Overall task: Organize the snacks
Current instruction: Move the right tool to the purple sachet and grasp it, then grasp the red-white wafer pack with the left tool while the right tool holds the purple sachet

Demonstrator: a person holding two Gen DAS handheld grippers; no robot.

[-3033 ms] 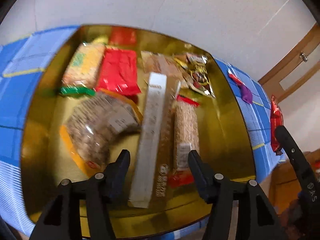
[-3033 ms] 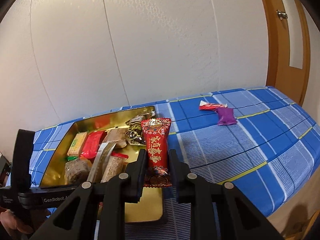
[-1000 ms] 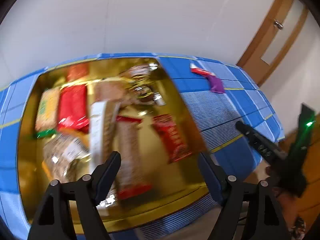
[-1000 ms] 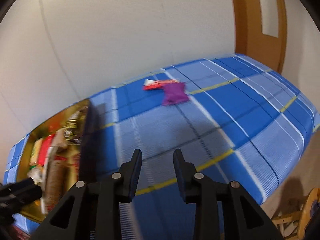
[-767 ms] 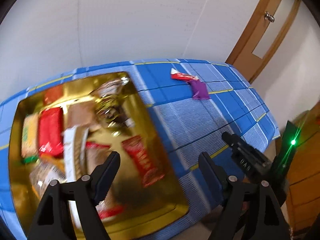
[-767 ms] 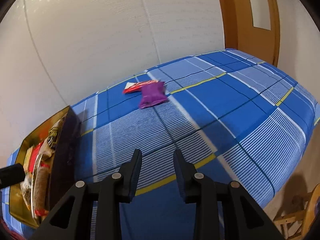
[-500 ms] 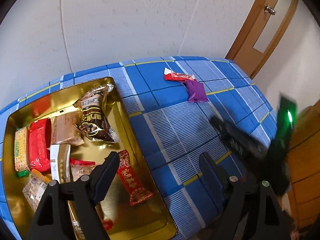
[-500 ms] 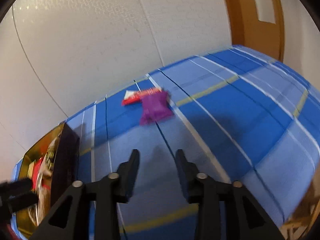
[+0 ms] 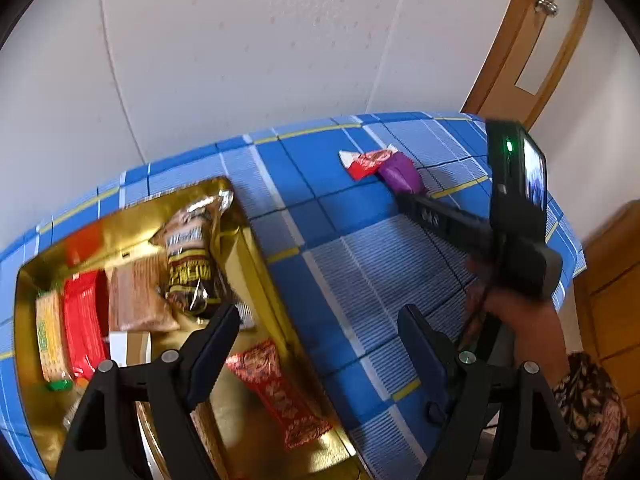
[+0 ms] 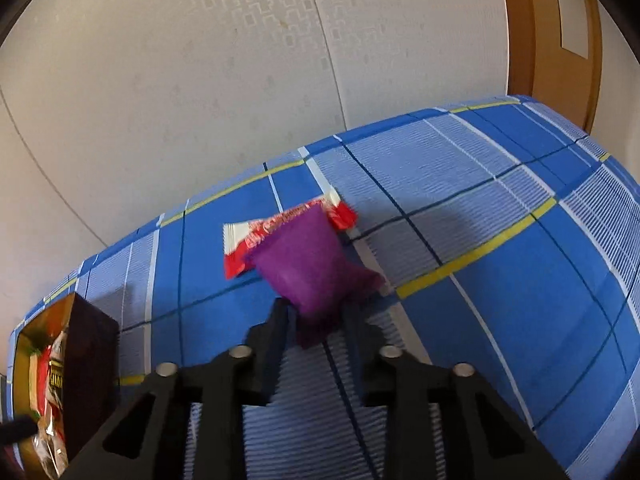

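Note:
A gold tray on the blue checked cloth holds several snack packs, among them a red patterned pack near its right wall. My left gripper is open and empty above the tray's right edge. On the cloth lie a purple packet and a red-and-white packet partly under it; both show in the left wrist view, purple and red. My right gripper is open, its fingertips either side of the purple packet's near end.
The tray's dark outer wall stands at the left of the right wrist view. A wooden door is at the far right. The table's cloth edge drops off on the right.
The right gripper dropped the red patterned pack into the tray, swung right and closed in on the purple packet. The left gripper drew back and turned right, staying open.

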